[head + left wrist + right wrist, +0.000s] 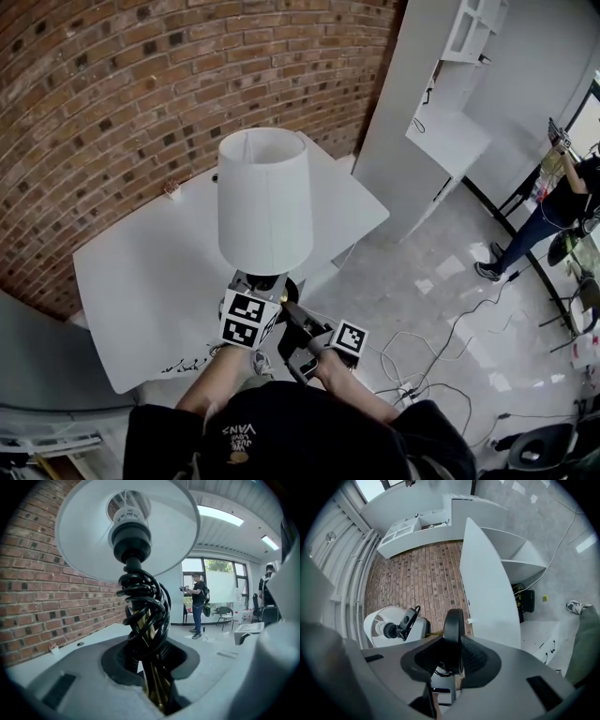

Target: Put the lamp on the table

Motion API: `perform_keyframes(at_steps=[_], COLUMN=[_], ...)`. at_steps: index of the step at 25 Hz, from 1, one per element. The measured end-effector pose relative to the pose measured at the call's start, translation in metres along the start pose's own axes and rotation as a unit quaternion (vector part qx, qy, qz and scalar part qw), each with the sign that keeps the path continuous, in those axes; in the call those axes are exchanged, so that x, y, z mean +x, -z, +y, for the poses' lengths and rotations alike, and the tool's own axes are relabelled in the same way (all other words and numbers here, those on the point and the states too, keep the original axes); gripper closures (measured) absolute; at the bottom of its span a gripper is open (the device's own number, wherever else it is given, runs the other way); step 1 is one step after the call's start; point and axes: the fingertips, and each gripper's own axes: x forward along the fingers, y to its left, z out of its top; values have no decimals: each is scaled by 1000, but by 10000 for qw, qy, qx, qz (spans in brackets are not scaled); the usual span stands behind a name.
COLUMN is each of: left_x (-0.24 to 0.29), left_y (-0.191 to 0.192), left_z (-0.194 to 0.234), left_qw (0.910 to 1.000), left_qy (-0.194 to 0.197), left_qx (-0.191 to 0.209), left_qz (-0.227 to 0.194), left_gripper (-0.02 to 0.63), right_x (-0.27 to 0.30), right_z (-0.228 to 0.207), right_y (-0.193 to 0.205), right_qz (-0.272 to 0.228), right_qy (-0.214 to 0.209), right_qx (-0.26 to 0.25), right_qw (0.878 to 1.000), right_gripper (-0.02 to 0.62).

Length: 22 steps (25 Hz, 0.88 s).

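One brick wall (pixel 141 84) fills the room beyond both sets of jaws. One pale, glossy floor (pixel 441 281) spreads off to their right, strewn with loose cables (pixel 422 356). One white table (pixel 141 281) lies below and ahead of the jaws, its near edge just under them. One white shelving unit (pixel 450 131) stands further right.

One lamp (pixel 265 234) is held upright over that near edge. Its white shade (pixel 265 187) is straight above the left gripper (pixel 261 289). That gripper's jaws are drawn close together and pinch the brass stem (pixel 154 686), just below a bundle of black cord (pixel 145 606) wound round it. The right gripper (pixel 302 330), close beside the left, has its jaws set wide and clamped on the rim of the lamp's black disc base (pixel 453 632).

One second person (pixel 553 202) stands well off to the right. One small object (pixel 172 190) sits on the table far ahead of the jaws, near the wall.

Only the left gripper view looks up inside the shade to the socket (pixel 131 531). Only the right gripper view shows the base edge-on. Only the head view shows both grippers together.
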Motion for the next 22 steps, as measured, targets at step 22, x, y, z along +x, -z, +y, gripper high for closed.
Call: perform_keyframes(at_steps=[22], left_x=[93], left_y=[-4], left_z=[139], left_qw=[9955], left_qy=[246], left_qx=[-783], left_qz=[464], left_gripper=[520], right_x=[154], right_z=[5], right_y=[-71], right_qz=[-461], right_qy=[-88], right_qx=[136], right_qw=[9988], right_gripper=[486])
